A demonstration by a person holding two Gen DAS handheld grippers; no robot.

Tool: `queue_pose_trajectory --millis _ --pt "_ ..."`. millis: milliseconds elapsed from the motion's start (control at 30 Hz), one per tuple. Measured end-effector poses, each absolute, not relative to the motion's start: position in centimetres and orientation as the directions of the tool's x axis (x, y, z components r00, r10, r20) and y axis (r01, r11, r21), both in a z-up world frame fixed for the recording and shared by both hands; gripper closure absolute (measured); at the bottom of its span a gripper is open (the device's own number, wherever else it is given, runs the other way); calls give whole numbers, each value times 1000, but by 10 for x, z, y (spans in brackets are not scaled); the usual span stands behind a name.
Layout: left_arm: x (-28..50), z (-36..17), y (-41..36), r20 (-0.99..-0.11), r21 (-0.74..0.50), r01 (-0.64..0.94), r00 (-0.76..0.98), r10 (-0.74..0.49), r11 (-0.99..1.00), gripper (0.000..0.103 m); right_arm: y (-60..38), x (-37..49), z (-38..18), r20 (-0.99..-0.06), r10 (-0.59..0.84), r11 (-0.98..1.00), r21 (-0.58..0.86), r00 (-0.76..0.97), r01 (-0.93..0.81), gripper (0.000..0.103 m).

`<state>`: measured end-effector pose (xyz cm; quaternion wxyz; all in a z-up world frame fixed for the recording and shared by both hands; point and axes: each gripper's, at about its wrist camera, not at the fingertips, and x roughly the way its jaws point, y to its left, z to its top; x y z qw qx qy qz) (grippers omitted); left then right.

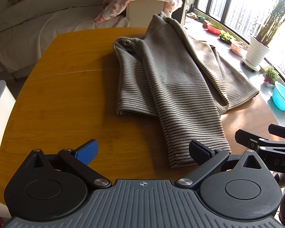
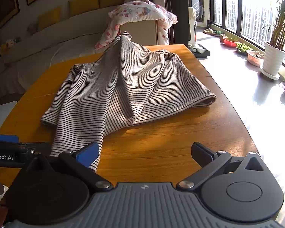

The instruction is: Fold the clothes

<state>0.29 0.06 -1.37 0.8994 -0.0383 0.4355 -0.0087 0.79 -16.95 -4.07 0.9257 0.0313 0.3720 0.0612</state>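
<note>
Left wrist view alone shows teal basin (image 1: 282, 96), striped garment (image 1: 167, 87).

White lettering "nRobot.AI", cut off at the frame edge, on black left gripper (image 2: 19, 150), faint "DAS" on black right gripper (image 1: 264, 134)

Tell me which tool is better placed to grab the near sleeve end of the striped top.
Probably left. The sleeve cuff lies at the left tool's right finger. The right tool mostly faces bare table, with the cuff at its left edge. Both are open.

Striped garment (image 1: 167, 79) on wooden table (image 1: 66, 98)
</note>
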Motion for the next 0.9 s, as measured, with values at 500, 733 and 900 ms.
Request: queue_pose_trajectory --millis 500,733,900 --pt "34 -9 4 -756 -153 46 637 -147 987 0 -177 24 -45 -693 128 992 88 710 -94 0" --pt "102 -10 1 -700 -305 171 627 -343 937 0 -202 76 -38 -649 146 985 163 746 -51 0" --pt "149 -24 4 -671 -382 247 588 -452 890 0 -214 140 -43 -605 245 945 324 758 -47 0"
